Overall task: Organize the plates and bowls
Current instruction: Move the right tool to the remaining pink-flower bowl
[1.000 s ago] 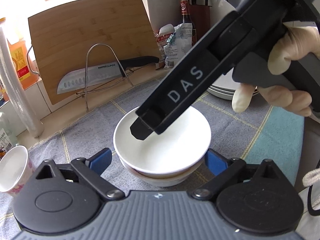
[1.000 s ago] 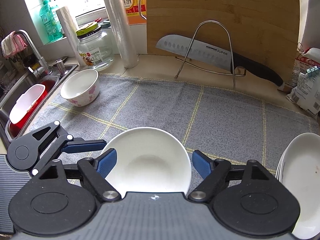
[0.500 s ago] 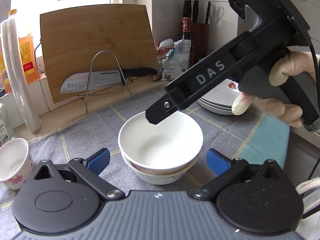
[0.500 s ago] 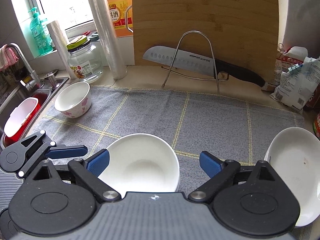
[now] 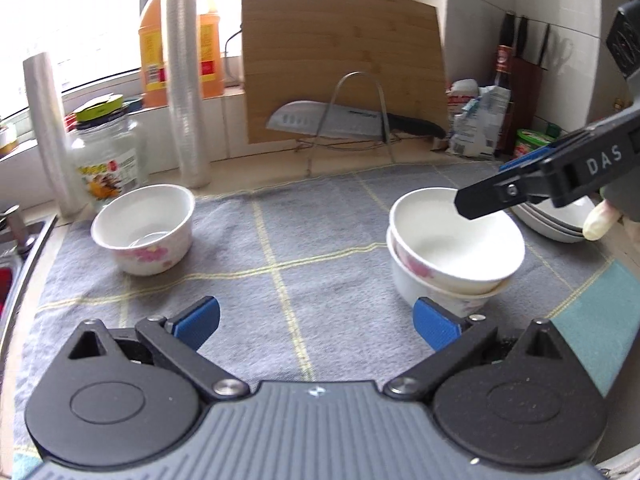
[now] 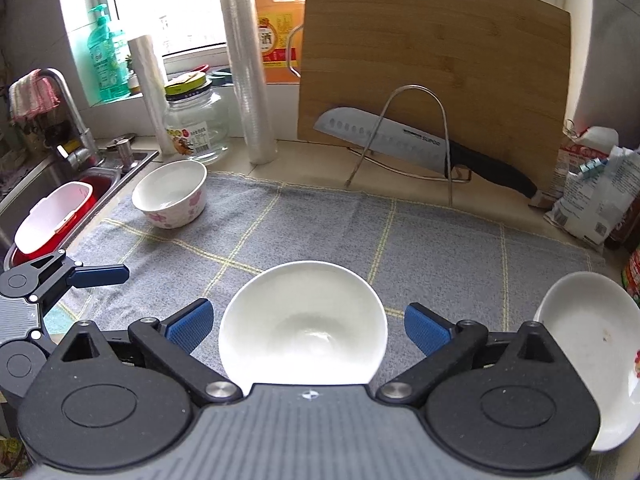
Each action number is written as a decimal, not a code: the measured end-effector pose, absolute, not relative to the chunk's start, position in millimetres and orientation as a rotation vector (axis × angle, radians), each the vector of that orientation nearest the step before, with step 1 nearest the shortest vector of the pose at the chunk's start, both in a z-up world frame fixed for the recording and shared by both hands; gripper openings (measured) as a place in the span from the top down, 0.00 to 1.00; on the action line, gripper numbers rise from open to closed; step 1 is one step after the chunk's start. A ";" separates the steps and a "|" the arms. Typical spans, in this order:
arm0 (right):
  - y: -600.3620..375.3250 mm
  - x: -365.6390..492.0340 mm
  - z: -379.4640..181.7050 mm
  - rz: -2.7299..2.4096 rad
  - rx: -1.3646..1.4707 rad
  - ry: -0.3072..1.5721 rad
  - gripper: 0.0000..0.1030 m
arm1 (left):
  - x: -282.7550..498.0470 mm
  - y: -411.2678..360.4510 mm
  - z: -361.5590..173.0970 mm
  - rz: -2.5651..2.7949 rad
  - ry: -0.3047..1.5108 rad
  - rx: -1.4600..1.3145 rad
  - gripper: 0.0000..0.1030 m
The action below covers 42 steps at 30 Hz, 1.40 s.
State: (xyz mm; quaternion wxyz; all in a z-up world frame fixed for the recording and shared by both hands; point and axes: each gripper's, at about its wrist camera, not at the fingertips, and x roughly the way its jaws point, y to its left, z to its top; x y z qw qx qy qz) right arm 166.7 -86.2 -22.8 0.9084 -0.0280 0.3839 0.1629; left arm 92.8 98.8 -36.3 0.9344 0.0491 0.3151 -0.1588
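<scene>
White bowls (image 5: 456, 248) with pink flowers sit on a grey, yellow-lined cloth (image 5: 312, 240).

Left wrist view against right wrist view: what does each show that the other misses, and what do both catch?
Only the left wrist view shows the side of the stacked bowls, two nested, pink flowers on the lower bowl, plus the knife block and the right gripper above the stack, jaw state unclear.

Only the right wrist view shows the sink faucet, the green soap bottle and the red tub.

Both show the single floral bowl, the cutting board, the knife, the plate stack and the open left gripper.
</scene>
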 end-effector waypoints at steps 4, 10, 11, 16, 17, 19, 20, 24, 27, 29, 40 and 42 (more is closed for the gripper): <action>-83.1 172.0 -24.1 0.434 -0.013 0.782 0.00 | 83.9 109.5 -28.8 -0.223 0.648 0.100 0.01; -68.8 170.0 -17.3 0.485 -0.025 0.755 0.00 | 87.4 134.6 -27.9 -0.151 0.653 0.063 0.01; -66.8 169.1 -15.3 0.485 -0.031 0.748 0.00 | 89.8 138.9 -28.1 -0.149 0.647 0.056 0.01; -52.8 171.1 -10.0 0.429 -0.066 0.726 0.00 | 108.1 162.2 -34.6 -0.179 0.628 0.060 0.01; -47.8 172.8 -9.7 0.406 -0.072 0.728 0.00 | 112.0 166.4 -36.7 -0.194 0.632 0.068 0.01; -37.3 174.7 -9.1 0.379 -0.073 0.733 0.00 | 117.7 174.7 -41.1 -0.228 0.620 0.082 0.01; -31.8 175.9 -8.9 0.375 -0.072 0.736 0.00 | 120.2 178.9 -43.7 -0.241 0.613 0.092 0.01; -4.5 179.8 -9.5 0.355 -0.095 0.741 0.00 | 134.9 195.7 -53.7 -0.288 0.628 0.060 0.01; 14.1 183.7 -9.7 0.355 -0.096 0.744 0.00 | 145.5 204.1 -60.9 -0.295 0.637 0.050 0.01; 23.1 186.8 -10.5 0.356 -0.099 0.752 0.00 | 152.0 207.9 -64.8 -0.291 0.650 0.045 0.01; 51.5 199.6 -13.5 0.321 -0.167 0.772 0.00 | 172.9 220.7 -70.0 -0.323 0.617 0.070 0.01; 53.5 204.1 -16.1 0.320 -0.172 0.784 0.00 | 178.1 220.1 -72.2 -0.326 0.620 0.080 0.01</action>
